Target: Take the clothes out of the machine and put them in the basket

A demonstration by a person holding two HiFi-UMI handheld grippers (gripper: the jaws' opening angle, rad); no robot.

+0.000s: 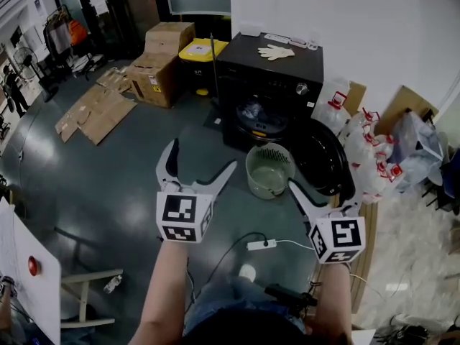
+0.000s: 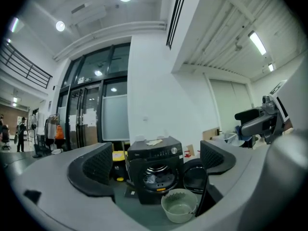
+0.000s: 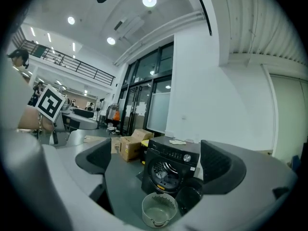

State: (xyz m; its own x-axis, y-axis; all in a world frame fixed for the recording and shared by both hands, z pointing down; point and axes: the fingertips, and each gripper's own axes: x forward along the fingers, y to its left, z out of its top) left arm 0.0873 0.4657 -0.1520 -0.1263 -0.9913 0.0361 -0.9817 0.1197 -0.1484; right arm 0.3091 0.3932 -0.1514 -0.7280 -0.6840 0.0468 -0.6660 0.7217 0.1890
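Gaping left claw, right claw; machine, basket well ahead.

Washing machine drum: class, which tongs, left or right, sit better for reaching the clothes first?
Probably the left tongs: open, looking straight into the drum. The open door stands before the right tongs.

Black front-loading washing machine, door open, laundry inside.
Pale crumpled clothes lie in its drum. Its round door is swung wide to one side, and an empty pale-green basket stands upright just before it.
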